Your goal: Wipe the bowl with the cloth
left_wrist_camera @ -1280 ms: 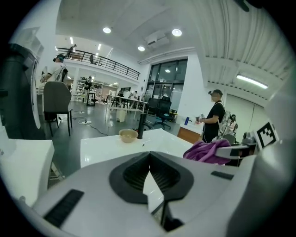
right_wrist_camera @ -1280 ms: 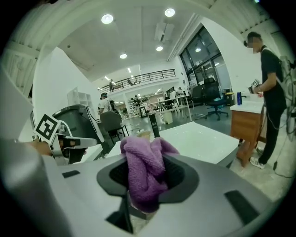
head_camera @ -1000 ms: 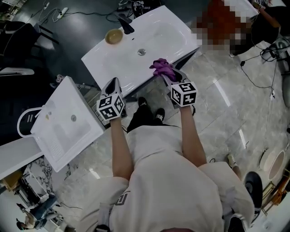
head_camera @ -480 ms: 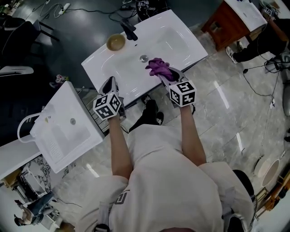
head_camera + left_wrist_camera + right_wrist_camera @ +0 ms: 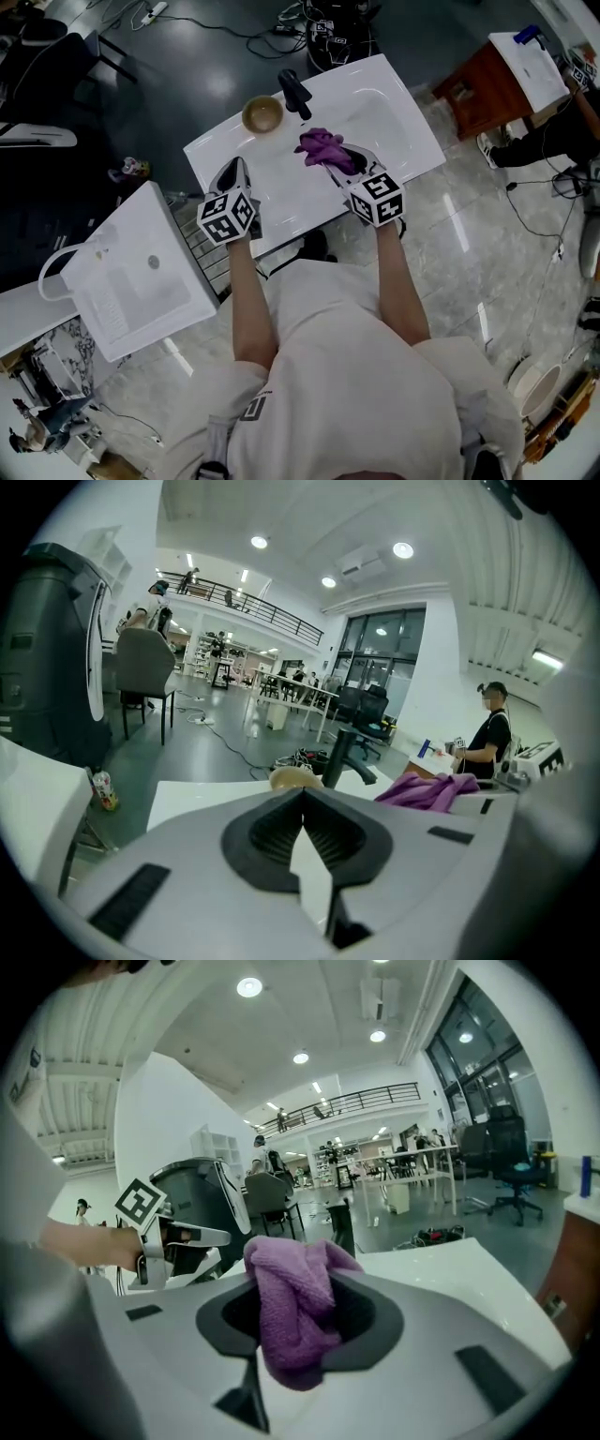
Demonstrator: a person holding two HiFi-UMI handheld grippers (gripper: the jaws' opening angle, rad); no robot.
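Observation:
A tan bowl (image 5: 263,113) stands on the white sink top (image 5: 384,122), left of the black faucet (image 5: 294,94). My right gripper (image 5: 330,156) is shut on a bunched purple cloth (image 5: 319,143) and holds it over the basin, just right of the faucet. In the right gripper view the cloth (image 5: 286,1274) bulges out between the jaws of the right gripper (image 5: 300,1330). My left gripper (image 5: 236,170) is shut and empty over the sink's front left part, short of the bowl. The left gripper view shows the left gripper (image 5: 302,803), with the bowl (image 5: 293,777) and faucet (image 5: 342,755) beyond its tips.
A second white sink (image 5: 131,272) lies on the floor at the left. A brown wooden stand (image 5: 473,89) is at the upper right, with cables (image 5: 548,178) on the tiled floor. A person (image 5: 489,742) stands at the right in the left gripper view.
Both grippers have moved forward over the sink. The cloth went from the sink's front edge to above the basin beside the faucet. Both stayed shut.

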